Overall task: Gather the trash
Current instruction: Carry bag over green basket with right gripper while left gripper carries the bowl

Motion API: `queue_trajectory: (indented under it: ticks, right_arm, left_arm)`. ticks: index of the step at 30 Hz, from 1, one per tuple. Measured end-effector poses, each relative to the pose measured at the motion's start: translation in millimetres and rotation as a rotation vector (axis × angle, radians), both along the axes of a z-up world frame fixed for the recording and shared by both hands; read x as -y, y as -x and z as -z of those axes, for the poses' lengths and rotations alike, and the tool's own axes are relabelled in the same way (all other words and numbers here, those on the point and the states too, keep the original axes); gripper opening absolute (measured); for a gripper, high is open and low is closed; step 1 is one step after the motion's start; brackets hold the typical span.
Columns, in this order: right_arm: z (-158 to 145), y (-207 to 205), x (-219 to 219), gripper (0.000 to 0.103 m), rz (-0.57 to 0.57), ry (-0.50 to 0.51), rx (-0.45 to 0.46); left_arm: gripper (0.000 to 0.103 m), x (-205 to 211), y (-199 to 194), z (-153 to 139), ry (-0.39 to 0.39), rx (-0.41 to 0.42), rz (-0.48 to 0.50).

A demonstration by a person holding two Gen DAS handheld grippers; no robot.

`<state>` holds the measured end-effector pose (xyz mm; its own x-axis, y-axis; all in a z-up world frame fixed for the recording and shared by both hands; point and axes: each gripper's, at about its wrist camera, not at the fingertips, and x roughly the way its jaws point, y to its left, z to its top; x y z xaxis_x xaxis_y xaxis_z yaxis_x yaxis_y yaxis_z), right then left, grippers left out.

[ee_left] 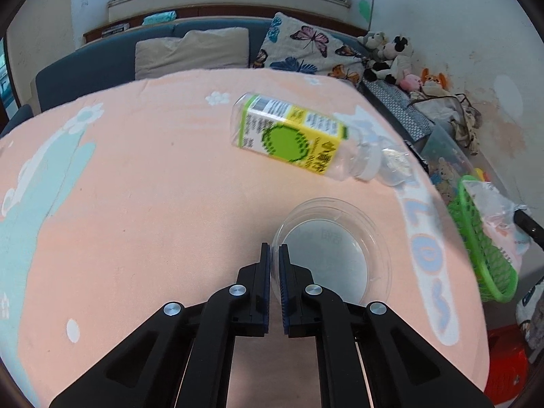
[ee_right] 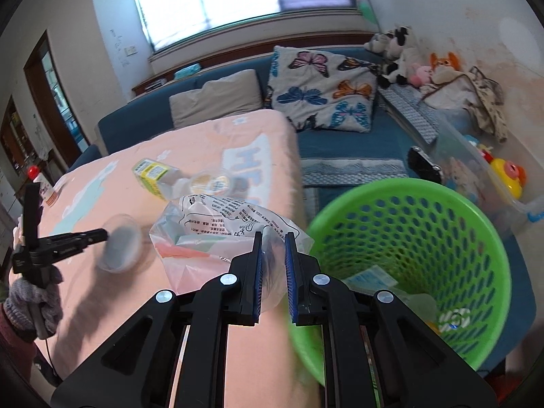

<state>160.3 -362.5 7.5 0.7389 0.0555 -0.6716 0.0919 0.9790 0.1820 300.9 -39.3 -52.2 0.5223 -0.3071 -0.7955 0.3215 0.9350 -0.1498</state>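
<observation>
Pinching the rim of a clear plastic lid (ee_left: 335, 255) near the tabletop's right edge, the left gripper (ee_left: 274, 250) lifts it; the right gripper (ee_right: 273, 238) clamps a plastic bag (ee_right: 217, 234) beside the green basket (ee_right: 442, 210).

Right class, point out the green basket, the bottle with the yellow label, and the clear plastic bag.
green basket (ee_right: 476, 238): right wrist view, on its perforated inner wall.
bottle (ee_left: 289, 129): left wrist view, on the yellow label.
plastic bag (ee_right: 217, 217): right wrist view, on the printed upper part.

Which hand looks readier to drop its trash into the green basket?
Right. The right gripper holds the clear printed plastic bag beside the green mesh basket; the left gripper grips a clear plastic lid farther off.
</observation>
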Motion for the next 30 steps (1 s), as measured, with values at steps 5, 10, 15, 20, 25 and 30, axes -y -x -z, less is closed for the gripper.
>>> queue_trajectory:
  ticks: [5, 10, 15, 20, 25, 30]
  right_arm:
    - [0.3, 14.4, 23.2, 0.013, 0.051, 0.008, -0.001]
    - [0.2, 29.7, 52.1, 0.013, 0.109, 0.020, -0.007]
    - [2.2, 42.3, 83.1, 0.013, 0.169, 0.028, -0.018]
    - [7.9, 52.3, 110.0, 0.013, 0.228, 0.041, -0.033]
    - [20.6, 56.1, 130.3, 0.016, 0.269, 0.039, -0.060]
    - [32.3, 60.7, 146.4, 0.022, 0.293, 0.015, -0.079]
  left_arm:
    - [0.005, 14.0, 12.2, -15.7, 0.015, 0.017, 0.030]
    - [0.005, 32.7, 26.3, -31.9, 0.026, 0.044, 0.069]
    - [0.005, 60.7, 36.3, -47.8, 0.035, 0.066, 0.116]
    - [0.005, 91.9, 44.2, -56.4, 0.052, 0.073, 0.158]
    - [0.005, 127.6, 50.7, -61.7, 0.052, 0.077, 0.210]
    - [0.005, 160.7, 56.7, -67.0, 0.046, 0.081, 0.258]
